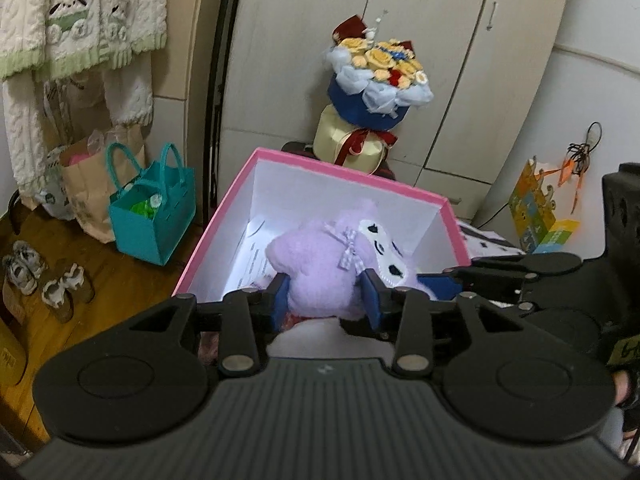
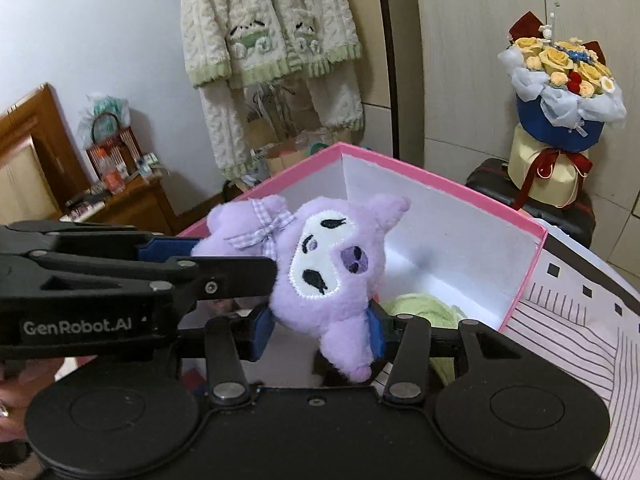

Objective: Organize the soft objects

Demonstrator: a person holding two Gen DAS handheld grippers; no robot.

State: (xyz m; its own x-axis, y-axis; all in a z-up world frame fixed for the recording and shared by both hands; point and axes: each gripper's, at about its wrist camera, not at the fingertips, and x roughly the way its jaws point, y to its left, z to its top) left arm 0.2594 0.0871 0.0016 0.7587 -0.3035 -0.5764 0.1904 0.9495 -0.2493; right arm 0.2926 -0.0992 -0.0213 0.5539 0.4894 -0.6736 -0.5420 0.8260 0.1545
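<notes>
Both grippers [image 1: 326, 300] [image 2: 320, 330] pinch purple plush [image 2: 332, 276] w/ gingham bow.

we read one legible mark: "genrobot.ai", in white letters on the black side of the left gripper [image 2: 224, 256], seen in the right wrist view. printed lines on a paper sheet [image 1: 256, 264] stay unreadable.

left wrist: close, facing box [image 1: 316, 168] | right wrist: close, same box
</notes>
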